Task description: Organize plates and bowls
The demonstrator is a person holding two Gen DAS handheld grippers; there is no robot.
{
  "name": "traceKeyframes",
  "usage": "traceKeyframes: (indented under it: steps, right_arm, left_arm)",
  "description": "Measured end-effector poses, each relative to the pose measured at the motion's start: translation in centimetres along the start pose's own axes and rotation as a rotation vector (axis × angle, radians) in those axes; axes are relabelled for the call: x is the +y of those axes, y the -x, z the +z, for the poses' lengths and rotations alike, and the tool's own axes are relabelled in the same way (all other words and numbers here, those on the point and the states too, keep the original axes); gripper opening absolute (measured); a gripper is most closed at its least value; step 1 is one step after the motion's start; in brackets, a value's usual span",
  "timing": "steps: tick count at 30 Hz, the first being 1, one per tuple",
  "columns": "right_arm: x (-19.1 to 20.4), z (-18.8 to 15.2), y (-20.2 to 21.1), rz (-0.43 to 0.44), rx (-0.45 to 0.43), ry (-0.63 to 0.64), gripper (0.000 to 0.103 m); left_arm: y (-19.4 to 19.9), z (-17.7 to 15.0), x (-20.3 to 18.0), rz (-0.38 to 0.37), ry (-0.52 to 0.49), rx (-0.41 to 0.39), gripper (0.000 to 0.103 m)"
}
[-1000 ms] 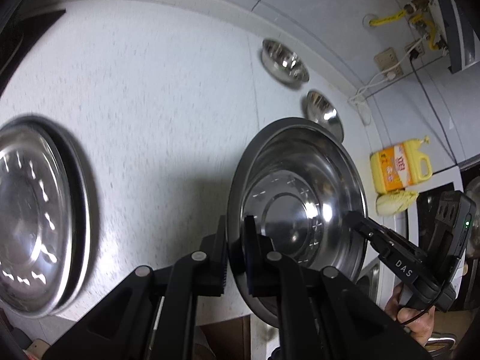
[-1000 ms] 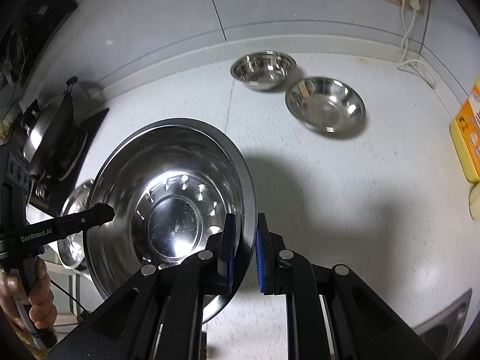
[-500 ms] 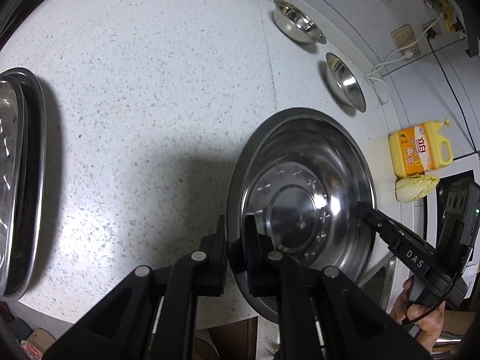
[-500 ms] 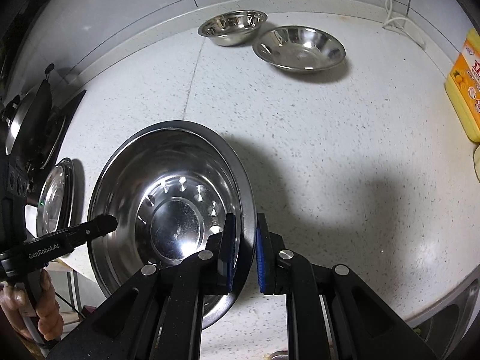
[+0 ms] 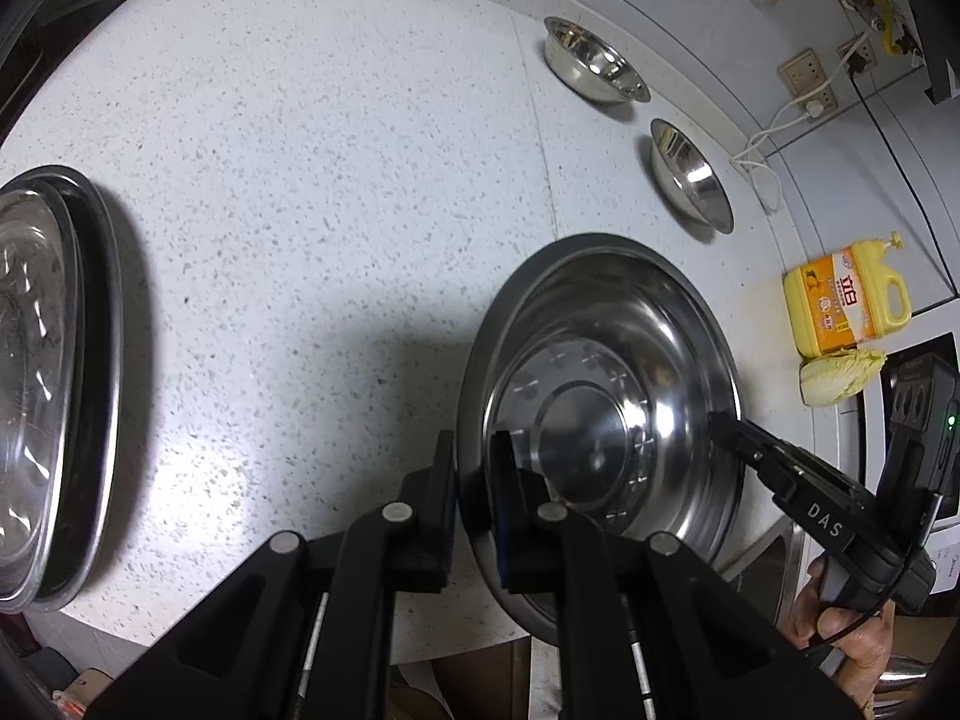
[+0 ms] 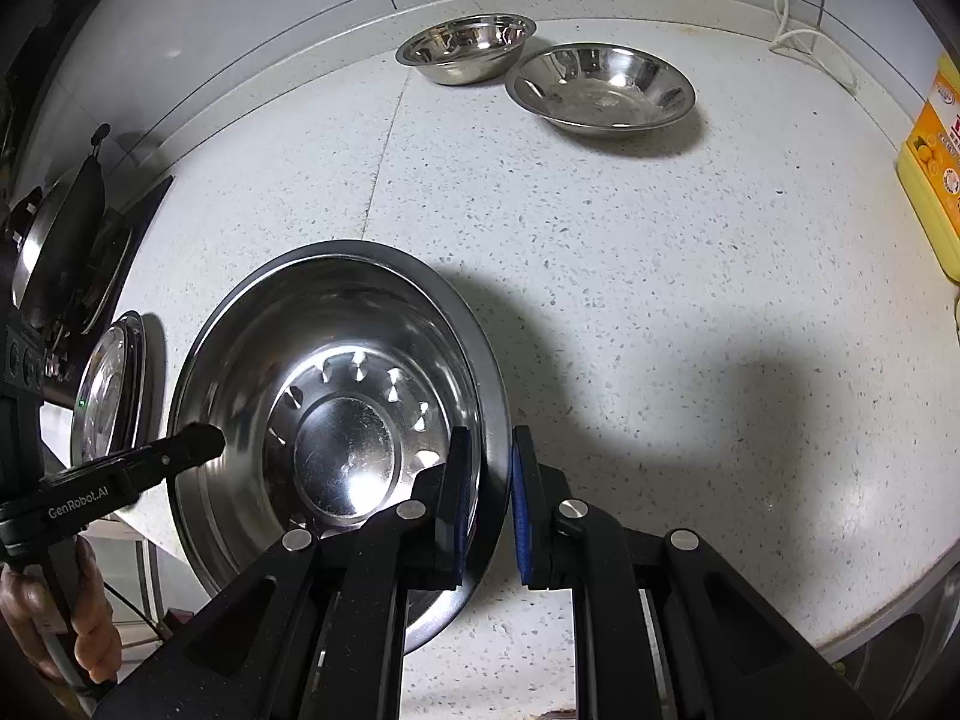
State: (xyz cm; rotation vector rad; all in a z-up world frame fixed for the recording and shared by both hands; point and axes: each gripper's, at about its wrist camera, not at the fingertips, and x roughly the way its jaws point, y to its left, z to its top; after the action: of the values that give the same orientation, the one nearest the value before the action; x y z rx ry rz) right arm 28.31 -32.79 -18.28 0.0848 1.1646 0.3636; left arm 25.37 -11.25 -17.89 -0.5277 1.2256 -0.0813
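A large steel basin point(image 5: 600, 420) point(image 6: 336, 408) is held by both grippers over the speckled counter's front edge. My left gripper point(image 5: 474, 504) is shut on its left rim. My right gripper point(image 6: 486, 504) is shut on its right rim. Each gripper shows in the other's view, the right one point(image 5: 804, 510) and the left one point(image 6: 120, 480). Two smaller steel bowls stand at the back: a deep one point(image 5: 591, 69) point(image 6: 465, 48) and a wider one point(image 5: 690, 174) point(image 6: 600, 90). Stacked steel plates point(image 5: 48, 384) point(image 6: 111, 384) lie at the left.
A yellow detergent bottle point(image 5: 846, 300) point(image 6: 930, 162) and a cabbage point(image 5: 840, 372) stand at the counter's right end. A white cable point(image 6: 804, 30) runs along the back wall. A stove with a pan point(image 6: 60, 240) is at the far left.
Both grippers have sunk with the basin toward the counter. The views tipped downward, so the counter fills more of each frame. Both grips look the same.
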Motion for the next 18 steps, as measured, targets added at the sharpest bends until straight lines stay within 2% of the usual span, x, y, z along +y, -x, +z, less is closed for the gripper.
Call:
traceKeyframes:
  steps: [18]
  right_arm:
    - [0.60,0.01,0.42,-0.008,-0.012,0.010,0.012]
  left_arm:
    - [0.84,0.58,0.09,0.020,-0.014,-0.025,0.010]
